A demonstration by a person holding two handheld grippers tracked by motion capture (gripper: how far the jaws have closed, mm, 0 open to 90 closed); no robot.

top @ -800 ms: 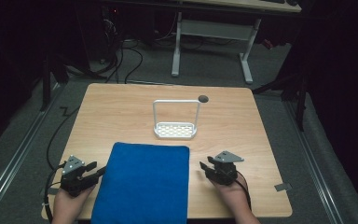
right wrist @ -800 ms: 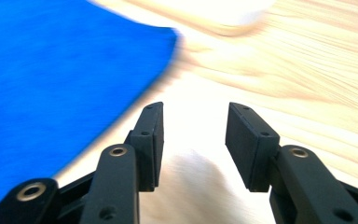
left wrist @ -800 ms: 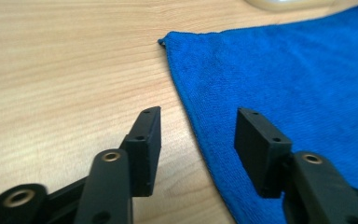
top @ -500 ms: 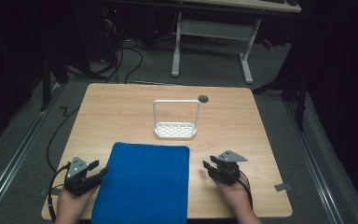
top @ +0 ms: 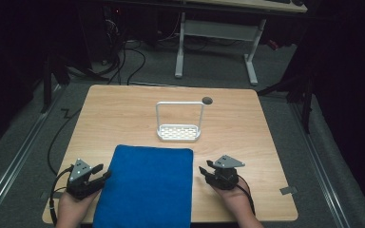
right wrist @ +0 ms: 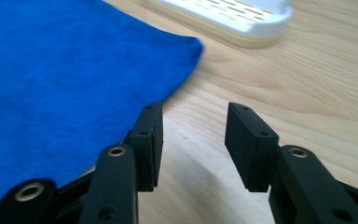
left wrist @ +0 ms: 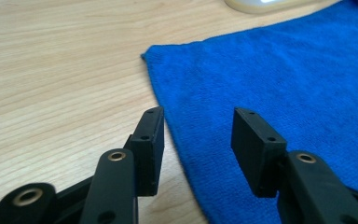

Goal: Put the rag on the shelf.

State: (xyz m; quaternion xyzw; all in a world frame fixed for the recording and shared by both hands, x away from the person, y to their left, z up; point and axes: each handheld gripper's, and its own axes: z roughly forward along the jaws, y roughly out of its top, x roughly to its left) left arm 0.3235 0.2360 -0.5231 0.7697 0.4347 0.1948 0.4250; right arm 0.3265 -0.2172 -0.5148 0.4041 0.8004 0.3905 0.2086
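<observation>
The left tool sits at the lower left of the high view with its jaws parted and nothing between them; in the left gripper view the jaws straddle the left edge of the blue cloth, one jaw over bare wood and one over the fabric. The right tool sits at the lower right of the high view, likewise released and empty; in the right gripper view its jaws stand just beside the cloth's right edge, over the wood. The blue cloth lies flat in the lower centre of the high view, between the two tools, its near edge running off the bottom of the frame. Judged from its nap and flat lie, it is soft, light and limp: it will sag and fold when lifted, and is not fragile. Grip is best taken at an edge or corner, where a jaw can slide under a single layer. Just beyond the cloth, at frame centre, stands a white rack with a perforated base and a tall hoop. The table is light wood with a small dark hole near its far edge. The surrounding room is dark, with grey flooring, cables at the upper left and a desk frame at the top.
</observation>
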